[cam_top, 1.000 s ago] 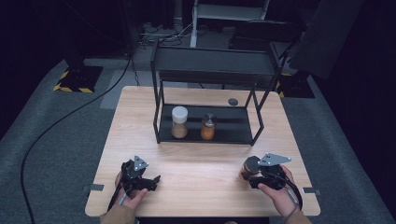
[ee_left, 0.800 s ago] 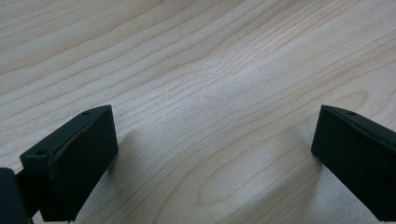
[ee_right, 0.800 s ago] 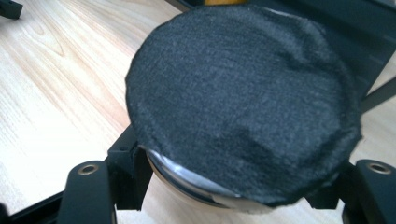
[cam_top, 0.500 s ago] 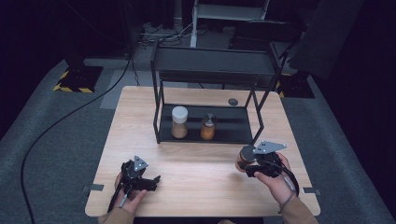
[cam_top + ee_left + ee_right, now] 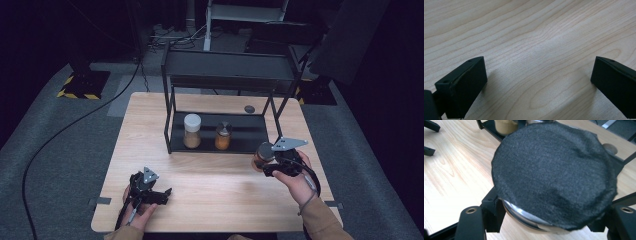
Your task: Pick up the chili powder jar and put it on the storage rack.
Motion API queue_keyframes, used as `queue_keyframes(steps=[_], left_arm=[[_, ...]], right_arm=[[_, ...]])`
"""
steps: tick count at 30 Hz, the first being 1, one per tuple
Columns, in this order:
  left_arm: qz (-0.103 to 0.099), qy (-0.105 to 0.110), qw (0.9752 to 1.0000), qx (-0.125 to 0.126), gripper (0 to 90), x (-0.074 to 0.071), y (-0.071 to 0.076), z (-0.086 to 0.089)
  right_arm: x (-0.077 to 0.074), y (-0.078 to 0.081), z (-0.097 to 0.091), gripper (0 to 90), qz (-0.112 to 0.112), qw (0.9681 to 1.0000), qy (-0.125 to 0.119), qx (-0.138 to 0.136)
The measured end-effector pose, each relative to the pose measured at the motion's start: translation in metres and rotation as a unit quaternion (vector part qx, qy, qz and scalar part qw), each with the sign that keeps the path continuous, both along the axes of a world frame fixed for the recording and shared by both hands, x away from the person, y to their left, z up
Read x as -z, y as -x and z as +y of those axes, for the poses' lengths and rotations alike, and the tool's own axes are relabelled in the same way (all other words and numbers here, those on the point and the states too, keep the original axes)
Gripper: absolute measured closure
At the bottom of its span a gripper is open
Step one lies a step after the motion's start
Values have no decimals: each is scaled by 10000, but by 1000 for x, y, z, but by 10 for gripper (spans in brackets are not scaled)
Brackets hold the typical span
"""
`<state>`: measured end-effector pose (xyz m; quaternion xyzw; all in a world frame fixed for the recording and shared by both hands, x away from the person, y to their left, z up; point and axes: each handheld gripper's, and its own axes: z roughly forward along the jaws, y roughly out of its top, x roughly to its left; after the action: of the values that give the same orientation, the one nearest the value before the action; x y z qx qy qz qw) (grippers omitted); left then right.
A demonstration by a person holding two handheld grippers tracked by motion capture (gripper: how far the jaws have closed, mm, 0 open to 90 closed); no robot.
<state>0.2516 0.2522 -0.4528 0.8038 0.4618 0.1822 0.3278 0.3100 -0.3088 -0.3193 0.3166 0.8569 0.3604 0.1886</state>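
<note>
- Wooden table (image 5: pixel 215 185) fills mid-frame, dark floor around.
- My right gripper (image 5: pixel 270 165) clamps a dark-lidded jar (image 5: pixel 262 155), lower right.
- Left gripper (image 5: pixel 162 192) rests lower left, jaws apart, nothing between them.

The jar's (image 5: pixel 554 177) felt-covered lid hides its contents.

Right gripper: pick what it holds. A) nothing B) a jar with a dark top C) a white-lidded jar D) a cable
B: the right gripper is shut on a jar with a dark top, held above the table near the rack.
</note>
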Motion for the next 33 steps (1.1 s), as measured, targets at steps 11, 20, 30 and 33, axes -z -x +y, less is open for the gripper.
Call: queue_keyframes(steps=[11, 20, 30, 33], left_arm=[[8, 8, 10000, -17, 2, 0, 1, 0], [2, 7, 10000, -27, 2, 0, 1, 0], [7, 2, 10000, -57, 2, 0, 2, -1], [3, 1, 10000, -61, 2, 0, 2, -1]], right_arm=[[-12, -18, 4, 313, -82, 9999, -26, 61], [-13, -39, 12, 313, -137, 9997, -75, 169], [-9, -65, 25, 313, -107, 9995, -67, 280], [-6, -72, 29, 313, -93, 9995, -44, 310]])
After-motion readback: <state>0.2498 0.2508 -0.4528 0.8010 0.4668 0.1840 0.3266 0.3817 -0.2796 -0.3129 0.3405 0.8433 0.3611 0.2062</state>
